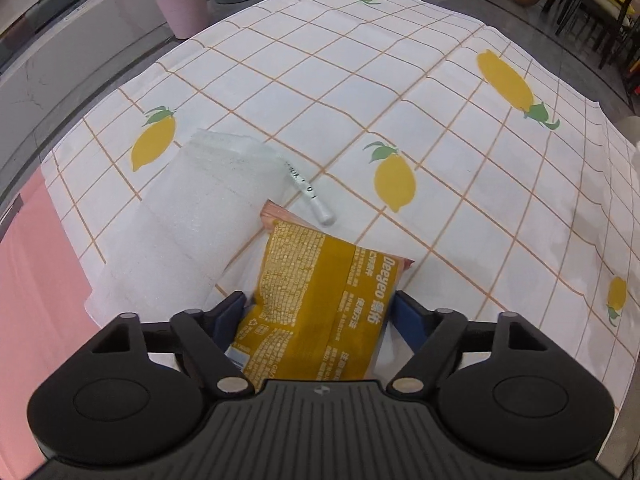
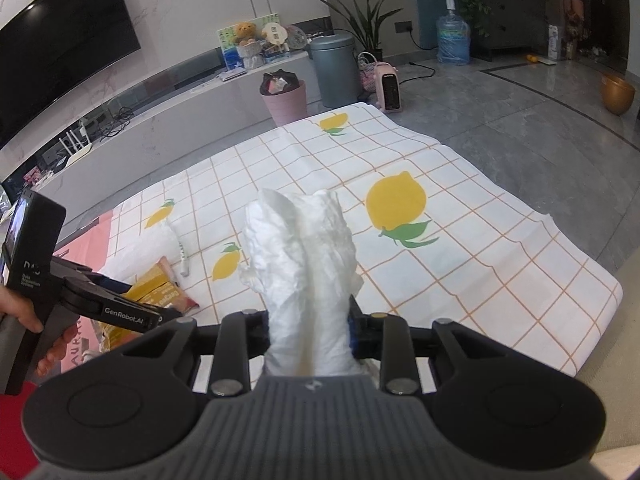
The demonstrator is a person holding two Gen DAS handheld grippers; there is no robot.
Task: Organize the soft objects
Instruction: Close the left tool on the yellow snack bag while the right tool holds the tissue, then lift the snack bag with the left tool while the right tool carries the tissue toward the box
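Left tool wide around the yellow pack, right tool clamped on a white wad.

On the left, the left tool (image 1: 320, 312) stands wide open astride the yellow pack (image 1: 316, 300), which lies on the near-left of the lemon-print tabletop (image 1: 440, 120), partly over a white foam bag (image 1: 192, 216) and a pink packet (image 1: 276, 216), a pen (image 1: 310, 196) just beyond. I can't tell if the pads touch; closing off-centre could let the slick pack slide or drag the bag along. To the right, the right tool (image 2: 308, 332) is squeezed narrow on the wad (image 2: 304, 248), held up; a slack grip would drop it. Only the right view shows the wad, and the hand (image 2: 24, 312) on the left tool.
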